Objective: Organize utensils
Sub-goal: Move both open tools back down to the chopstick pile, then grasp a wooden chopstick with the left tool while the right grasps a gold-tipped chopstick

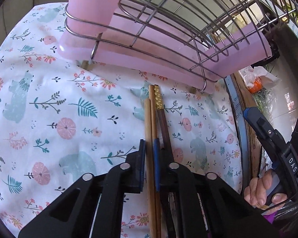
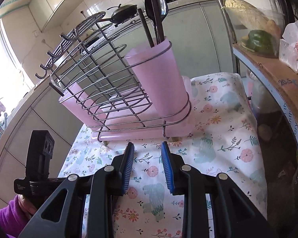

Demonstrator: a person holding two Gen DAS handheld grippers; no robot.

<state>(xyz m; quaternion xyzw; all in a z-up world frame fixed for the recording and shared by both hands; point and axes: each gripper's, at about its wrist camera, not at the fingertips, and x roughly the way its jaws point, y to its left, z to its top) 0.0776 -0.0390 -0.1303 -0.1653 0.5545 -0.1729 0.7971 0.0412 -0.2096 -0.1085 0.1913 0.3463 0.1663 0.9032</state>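
While the left gripper (image 1: 150, 154) points steeply down at the flowered cloth (image 1: 49, 119), its blue-padded jaws are drawn together on two light wooden chopsticks (image 1: 150, 123), which run lengthwise between the pads and lie on the cloth. A dark chopstick with a gold-patterned band (image 1: 158, 99) lies just beside them on the right, outside the right pad as far as the left wrist view shows; whether that pad presses on it I cannot tell. All three point toward the wire utensil rack (image 1: 168, 19), which stands on a pink drip tray (image 1: 149, 67) at the far end of the cloth.

From the right wrist view, the right gripper (image 2: 148, 152) hangs above the cloth in front of the rack with its jaws apart and nothing between them. The rack carries a pink cup (image 2: 159, 75) at its right end, holding a dark ladle (image 2: 156, 6) and dark chopsticks (image 2: 146, 27) upright, and a second pink cup (image 2: 77, 103) at its left end. A hand in a purple sleeve (image 2: 8, 218) grips the left tool's handle at lower left.
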